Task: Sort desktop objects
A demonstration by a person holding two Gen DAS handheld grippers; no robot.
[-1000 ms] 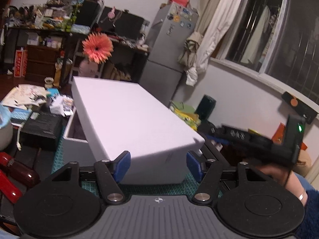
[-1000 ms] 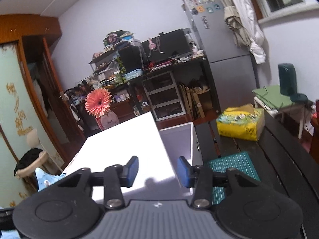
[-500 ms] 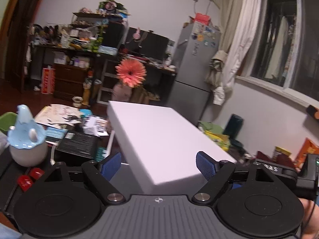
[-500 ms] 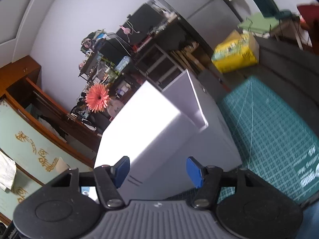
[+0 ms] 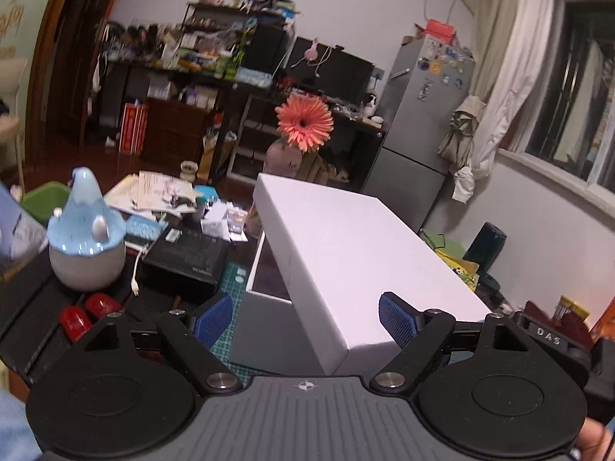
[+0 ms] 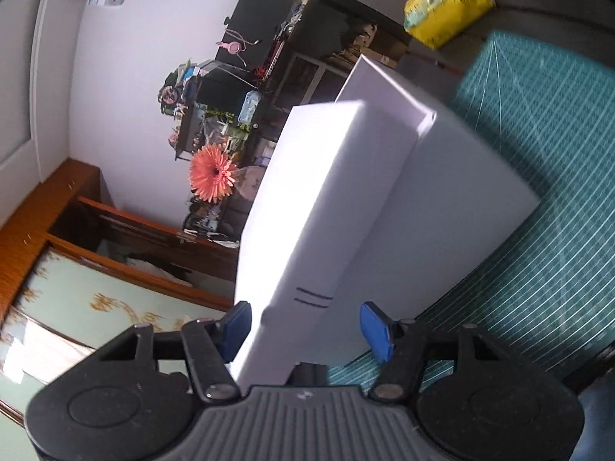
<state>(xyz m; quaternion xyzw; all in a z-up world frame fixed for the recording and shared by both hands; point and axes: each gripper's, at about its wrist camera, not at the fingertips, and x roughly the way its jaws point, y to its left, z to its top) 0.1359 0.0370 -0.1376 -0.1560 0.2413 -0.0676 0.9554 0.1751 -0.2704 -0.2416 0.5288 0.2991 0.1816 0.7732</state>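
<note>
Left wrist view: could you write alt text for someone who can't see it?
A white box lid lies askew across an open white box on a green cutting mat, framed by the open left gripper. A blue-capped ceramic jar and clutter sit left.

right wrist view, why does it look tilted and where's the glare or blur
Right wrist view: camera rolled, so the room leans sideways; white lid blown out by glare, cutting mat streaked with blur. Left wrist view: upright, evenly lit, fisheye bending the fridge.
</note>
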